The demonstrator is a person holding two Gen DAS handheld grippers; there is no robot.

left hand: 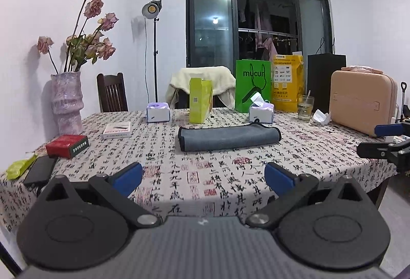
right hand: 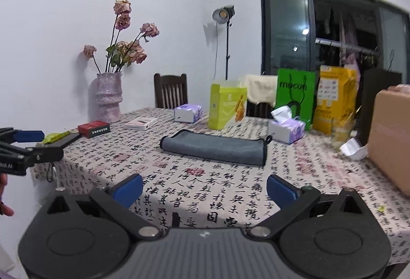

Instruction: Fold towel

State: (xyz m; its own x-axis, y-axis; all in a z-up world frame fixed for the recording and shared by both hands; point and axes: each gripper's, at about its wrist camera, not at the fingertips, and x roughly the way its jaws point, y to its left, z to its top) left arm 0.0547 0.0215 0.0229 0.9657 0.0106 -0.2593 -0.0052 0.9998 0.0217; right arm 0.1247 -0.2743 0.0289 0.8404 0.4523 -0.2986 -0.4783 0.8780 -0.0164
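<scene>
A grey towel (left hand: 228, 138) with a dark border lies folded into a long narrow strip in the middle of the table; it also shows in the right wrist view (right hand: 215, 147). My left gripper (left hand: 203, 177) is open and empty, held near the table's front edge, well short of the towel. My right gripper (right hand: 204, 189) is open and empty too, near the front edge and apart from the towel. Each gripper shows at the side of the other's view: the right one (left hand: 381, 140), the left one (right hand: 30, 144).
The patterned tablecloth (left hand: 205, 176) carries a vase of dried roses (left hand: 67, 102), a red box (left hand: 67, 146), a black phone (left hand: 39, 171), two tissue packs (left hand: 158, 112), a yellow-green box (left hand: 200, 100), a green bag (left hand: 253, 85), a glass (left hand: 305, 107) and a tan case (left hand: 362, 104).
</scene>
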